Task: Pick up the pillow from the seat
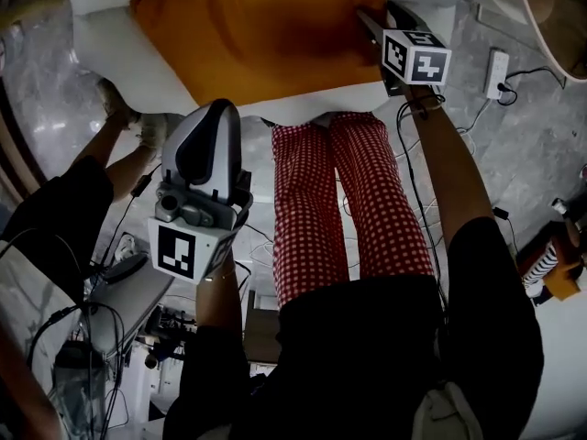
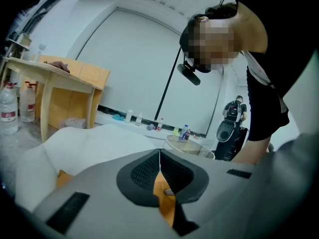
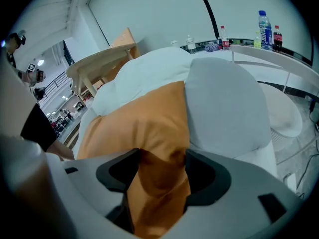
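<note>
Orange pillow [image 1: 257, 35] lies on the white armchair seat [image 1: 110, 49], your right gripper [image 3: 162, 180] clamped on a fold at its right edge, your left gripper [image 2: 159, 156] closed by the seat's front edge; likely soft, light and saggy, so grip deep at opposite edges.

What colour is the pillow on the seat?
Orange. The pillow shows best in the head view.

The pillow [image 1: 266, 30] lies on the seat [image 1: 119, 58], and the right tongs [image 1: 367, 18] are at its right edge with a fold of it between them. The left tongs [image 1: 218, 108] are at the seat's front edge, just beside the pillow's near left corner, and the person's legs [image 1: 353, 200] stand before the seat between the two arms. A power strip [image 1: 496, 73] lies on the floor [image 1: 541, 145] to the right of the seat.
</note>
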